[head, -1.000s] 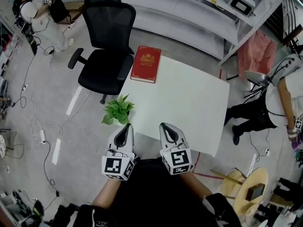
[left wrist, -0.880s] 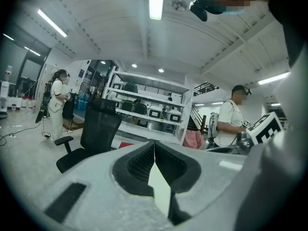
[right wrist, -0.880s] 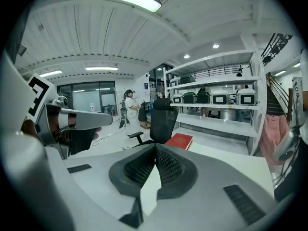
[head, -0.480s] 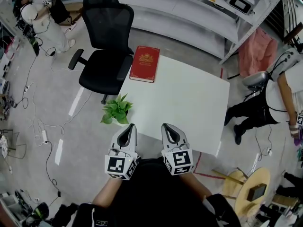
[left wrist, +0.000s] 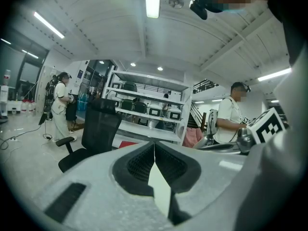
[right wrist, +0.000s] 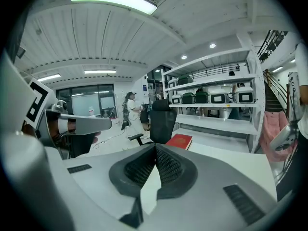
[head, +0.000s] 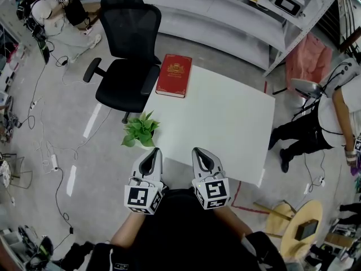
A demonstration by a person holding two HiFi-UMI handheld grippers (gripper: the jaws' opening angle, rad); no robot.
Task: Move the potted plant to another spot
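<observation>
A small green potted plant stands at the near left corner of the white table. My left gripper is shut and empty, just nearer me than the plant and a little to its right. My right gripper is shut and empty too, at the table's near edge. In the left gripper view the jaws of the left gripper meet at their tips; the plant is hidden from it. The right gripper points over the table top, jaws together.
A red book lies at the table's far left corner. A black office chair stands left of the table. Shelving runs along the back. A person is at the right; cables lie on the floor at left.
Both grippers stay where they were, shut. The view shifted very slightly; the people in the background moved a little.
</observation>
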